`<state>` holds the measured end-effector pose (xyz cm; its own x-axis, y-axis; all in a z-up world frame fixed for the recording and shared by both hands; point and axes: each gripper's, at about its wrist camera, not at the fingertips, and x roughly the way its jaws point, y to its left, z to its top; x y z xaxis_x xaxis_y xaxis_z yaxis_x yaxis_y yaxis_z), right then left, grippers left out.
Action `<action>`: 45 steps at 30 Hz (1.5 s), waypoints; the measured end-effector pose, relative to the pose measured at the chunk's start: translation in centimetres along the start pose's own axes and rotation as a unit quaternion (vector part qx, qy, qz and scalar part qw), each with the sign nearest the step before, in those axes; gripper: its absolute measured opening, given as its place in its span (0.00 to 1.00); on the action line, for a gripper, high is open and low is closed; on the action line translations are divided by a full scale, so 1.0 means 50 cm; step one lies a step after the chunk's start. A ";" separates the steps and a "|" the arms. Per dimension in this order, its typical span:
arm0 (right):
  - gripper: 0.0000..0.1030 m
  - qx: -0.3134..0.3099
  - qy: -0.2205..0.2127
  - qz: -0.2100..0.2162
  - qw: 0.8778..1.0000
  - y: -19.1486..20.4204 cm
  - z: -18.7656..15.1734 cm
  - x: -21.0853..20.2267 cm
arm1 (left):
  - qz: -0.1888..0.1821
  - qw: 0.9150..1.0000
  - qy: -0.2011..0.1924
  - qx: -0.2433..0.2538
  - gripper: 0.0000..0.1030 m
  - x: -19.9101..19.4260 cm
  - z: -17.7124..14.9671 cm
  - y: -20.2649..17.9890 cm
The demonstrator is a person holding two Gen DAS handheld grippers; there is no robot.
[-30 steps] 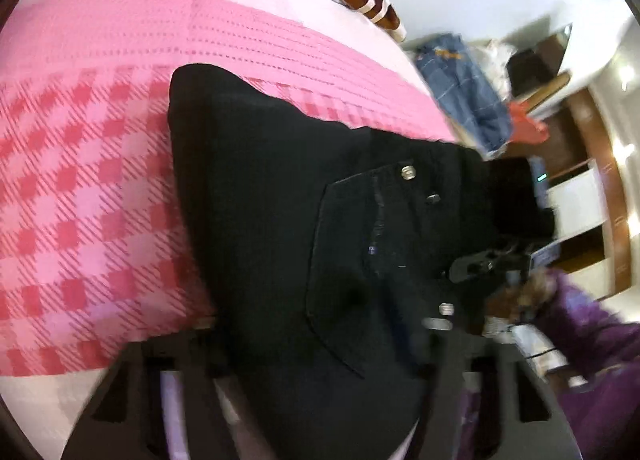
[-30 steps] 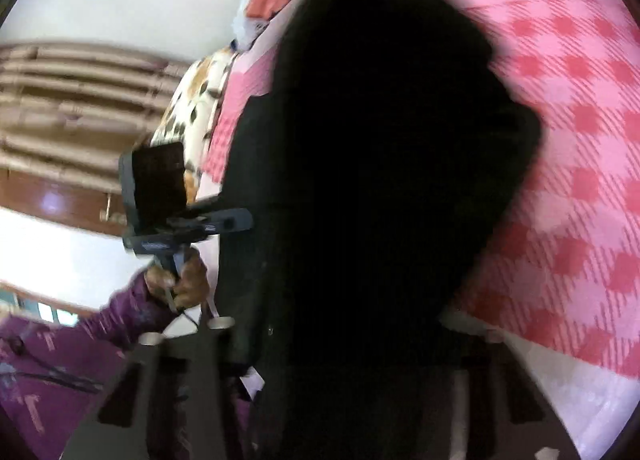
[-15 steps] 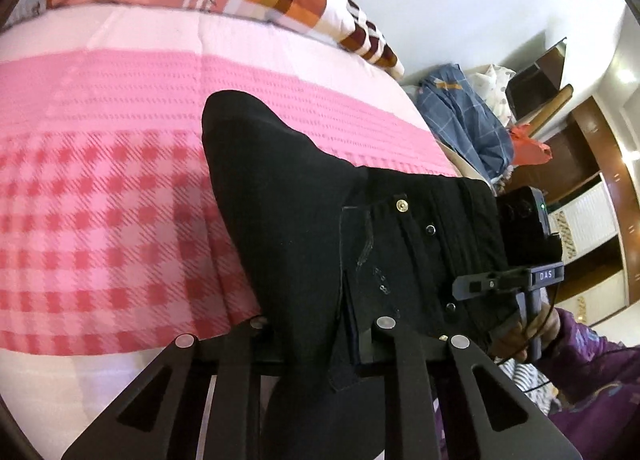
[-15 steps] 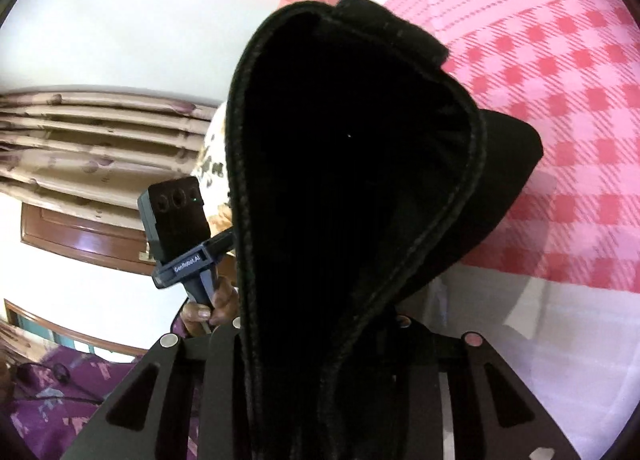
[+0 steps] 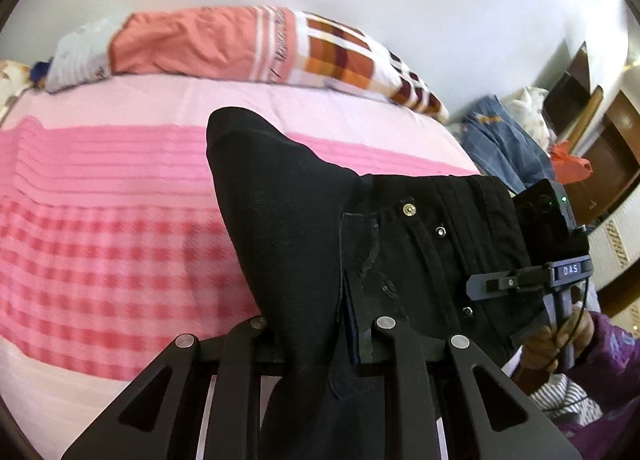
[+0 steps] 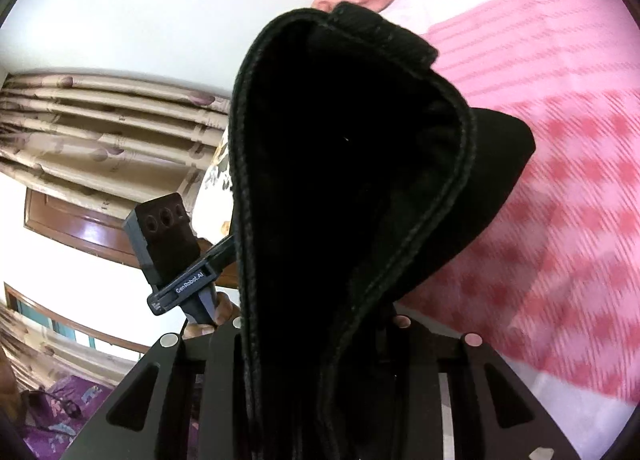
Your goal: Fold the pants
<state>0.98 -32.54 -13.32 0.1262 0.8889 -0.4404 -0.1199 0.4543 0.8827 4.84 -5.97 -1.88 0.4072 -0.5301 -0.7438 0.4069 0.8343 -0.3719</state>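
Black pants [image 5: 360,244] hang lifted above the pink checked bedspread [image 5: 100,252], held at the near edge by both grippers; left gripper [image 5: 320,344] has its jaws nearly closed, clamped on the fabric by the pocket w/ rivets; right gripper [image 6: 320,340] also pinches the cloth, jaws a bit wider on a thicker seamed bunch that rises in front of its camera; far end of the pants droops toward the bed; striped pillow [image 5: 240,44] lies at the head; each view shows the other gripper's handle in a hand, purple sleeve [image 5: 600,372] behind.
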 end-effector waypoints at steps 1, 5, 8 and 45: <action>0.29 -0.002 0.001 0.001 1.000 0.004 0.005 0.007 | 0.008 1.000 -0.005 0.003 0.19 -0.004 0.006 0.008; 0.29 -0.011 0.008 0.005 1.000 0.023 0.057 0.055 | 0.035 0.999 -0.023 0.009 0.19 -0.019 0.027 0.040; 0.29 -0.020 0.014 0.006 1.000 0.032 0.086 0.087 | 0.051 0.998 -0.035 0.004 0.19 -0.024 0.048 0.077; 0.49 -0.012 -0.012 -0.057 0.998 -0.062 0.370 0.362 | 0.252 0.965 -0.061 -0.047 0.75 0.074 0.170 0.448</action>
<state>21.87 -18.96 -21.00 0.1637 0.8295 -0.5339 -0.1271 0.5544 0.8225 22.39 9.48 -8.25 0.6295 -0.0622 -0.7745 0.0583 0.9978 -0.0328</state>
